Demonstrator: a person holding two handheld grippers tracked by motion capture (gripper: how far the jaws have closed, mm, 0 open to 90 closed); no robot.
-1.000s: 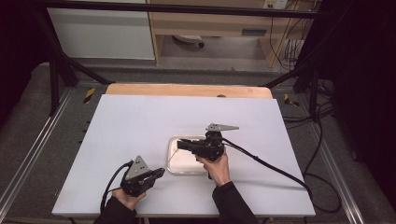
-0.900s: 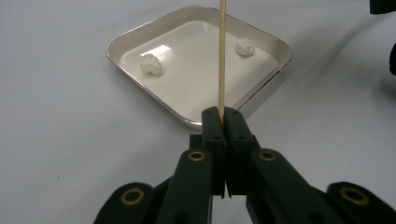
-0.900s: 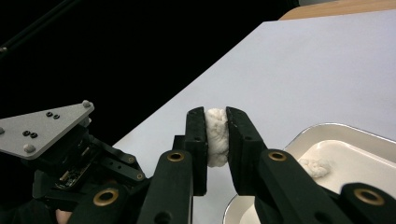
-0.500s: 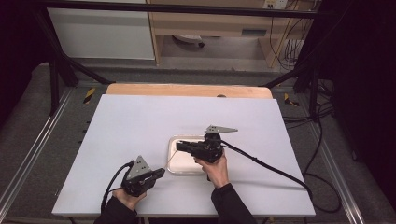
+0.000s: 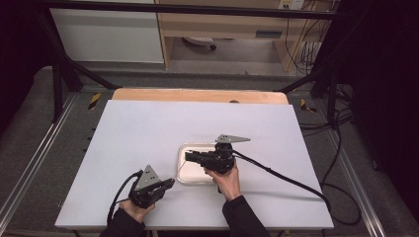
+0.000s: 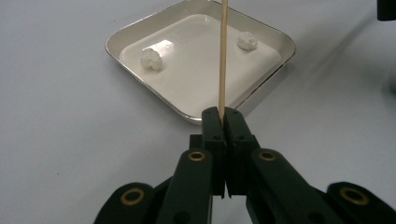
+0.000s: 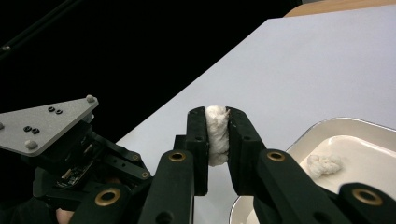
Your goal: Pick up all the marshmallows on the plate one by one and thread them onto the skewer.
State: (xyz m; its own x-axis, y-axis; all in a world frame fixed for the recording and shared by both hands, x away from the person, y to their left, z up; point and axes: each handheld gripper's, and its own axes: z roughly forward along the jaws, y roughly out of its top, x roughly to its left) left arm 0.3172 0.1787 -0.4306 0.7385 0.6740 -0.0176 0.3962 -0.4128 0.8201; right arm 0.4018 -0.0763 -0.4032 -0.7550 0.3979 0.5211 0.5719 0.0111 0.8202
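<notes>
Fingers of left gripper [image 6: 223, 122]: pressing together on a thin wooden stick [image 6: 223, 56], near the table's near edge, as before.
Fingers of right gripper [image 7: 217, 135]: clamping a white cotton ball [image 7: 217, 133]; gripper is shifting slightly left over the tray [image 5: 184, 154].
Tray contents: two cotton balls [image 6: 152, 58] are lying inside.

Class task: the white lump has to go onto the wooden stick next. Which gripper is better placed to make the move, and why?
Right. The right gripper already clamps a white lump, raised above the tray. The left gripper is shut on the wooden stick, so it probably only needs to hold steady.
</notes>
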